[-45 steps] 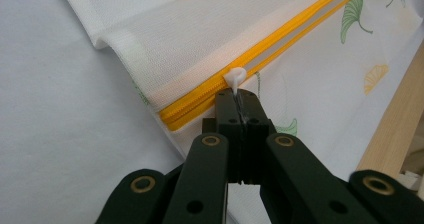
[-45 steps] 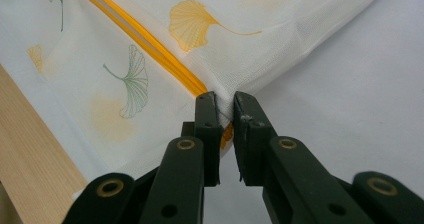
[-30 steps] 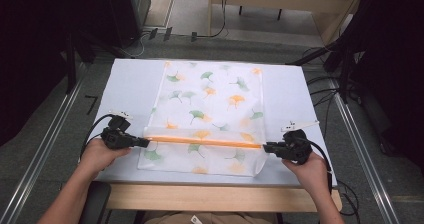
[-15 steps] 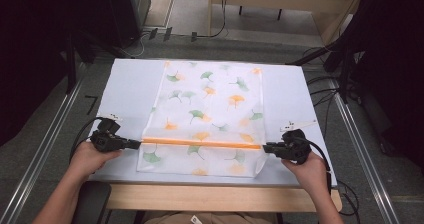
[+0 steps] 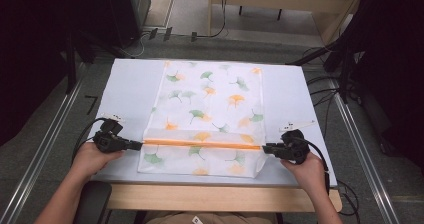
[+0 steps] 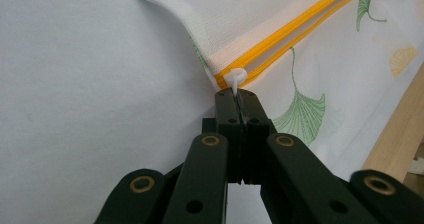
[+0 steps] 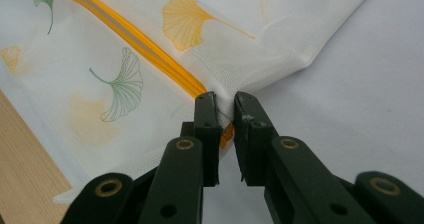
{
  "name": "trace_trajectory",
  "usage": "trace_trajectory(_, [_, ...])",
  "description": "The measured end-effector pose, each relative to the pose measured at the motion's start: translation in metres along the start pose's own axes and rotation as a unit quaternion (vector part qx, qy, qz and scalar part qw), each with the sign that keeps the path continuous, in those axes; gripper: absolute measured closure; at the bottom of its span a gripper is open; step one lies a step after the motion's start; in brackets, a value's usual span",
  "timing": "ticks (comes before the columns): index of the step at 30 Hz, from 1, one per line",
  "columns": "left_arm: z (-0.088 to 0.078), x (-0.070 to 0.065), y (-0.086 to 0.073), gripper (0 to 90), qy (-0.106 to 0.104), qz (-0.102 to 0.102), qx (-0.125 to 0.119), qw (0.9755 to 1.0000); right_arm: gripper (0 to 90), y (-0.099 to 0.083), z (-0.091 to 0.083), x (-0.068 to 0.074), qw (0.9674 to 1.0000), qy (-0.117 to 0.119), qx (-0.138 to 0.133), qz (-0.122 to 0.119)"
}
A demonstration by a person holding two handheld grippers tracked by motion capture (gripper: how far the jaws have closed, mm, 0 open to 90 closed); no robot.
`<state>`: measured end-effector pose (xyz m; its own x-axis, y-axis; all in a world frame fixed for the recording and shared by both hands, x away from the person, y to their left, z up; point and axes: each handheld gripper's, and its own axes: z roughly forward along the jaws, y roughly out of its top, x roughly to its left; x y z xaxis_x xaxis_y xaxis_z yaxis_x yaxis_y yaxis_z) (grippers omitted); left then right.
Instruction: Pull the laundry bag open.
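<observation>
— Zipping's done? Where's the bag?
— Flat on the table. Your left gripper clenches the zipper pull at the zipper's end; your right gripper pinches the opposite end. Only releasing remains, I'd judge.

We look down on a pale grey-white table top with a light wooden front edge, set on a grey carpeted floor. Metal rails run along the floor on both sides. Beyond the table stands light wooden furniture, with black cables trailing at right and dark equipment at upper left
</observation>
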<state>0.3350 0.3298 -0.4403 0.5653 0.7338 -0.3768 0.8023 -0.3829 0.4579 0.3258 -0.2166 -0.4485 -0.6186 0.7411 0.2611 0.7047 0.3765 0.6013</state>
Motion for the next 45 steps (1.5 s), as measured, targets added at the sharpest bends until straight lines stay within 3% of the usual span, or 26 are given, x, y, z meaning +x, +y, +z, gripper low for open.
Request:
trace_trajectory(14, [0.009, -0.006, 0.001, 90.0, -0.003, 0.014, 0.017, 0.9998, 79.3, -0.007, 0.01, -0.016, 0.9999, -0.011, -0.001, 0.01])
trace_trajectory(25, [0.006, -0.003, -0.003, 86.4, -0.003, 0.006, 0.005, 1.0, 76.3, -0.004, 0.011, -0.016, 0.9999, -0.015, -0.004, 0.005])
trace_trajectory(32, [0.003, -0.003, -0.003, 73.0, -0.002, 0.009, -0.013, 0.9999, 65.4, -0.004, 0.009, -0.018, 0.9996, -0.025, -0.011, 0.007])
trace_trajectory(33, [-0.001, -0.004, -0.003, 71.6, 0.002, 0.02, -0.03, 0.9994, 63.9, -0.004, 0.009, -0.018, 0.9995, -0.026, -0.013, 0.007])
trace_trajectory(34, [-0.001, -0.004, -0.003, 69.6, 0.002, 0.02, -0.03, 0.9994, 62.4, -0.004, 0.009, -0.018, 0.9995, -0.025, -0.015, 0.008])
trace_trajectory(37, [-0.005, -0.006, -0.003, 65.0, 0.01, 0.029, -0.058, 0.9979, 58.4, -0.003, 0.006, -0.018, 0.9992, -0.029, -0.027, 0.008])
trace_trajectory(45, [-0.007, -0.005, -0.003, 49.4, 0.038, 0.025, -0.075, 0.9961, 49.5, -0.001, -0.001, -0.018, 0.9978, -0.031, -0.058, 0.012])
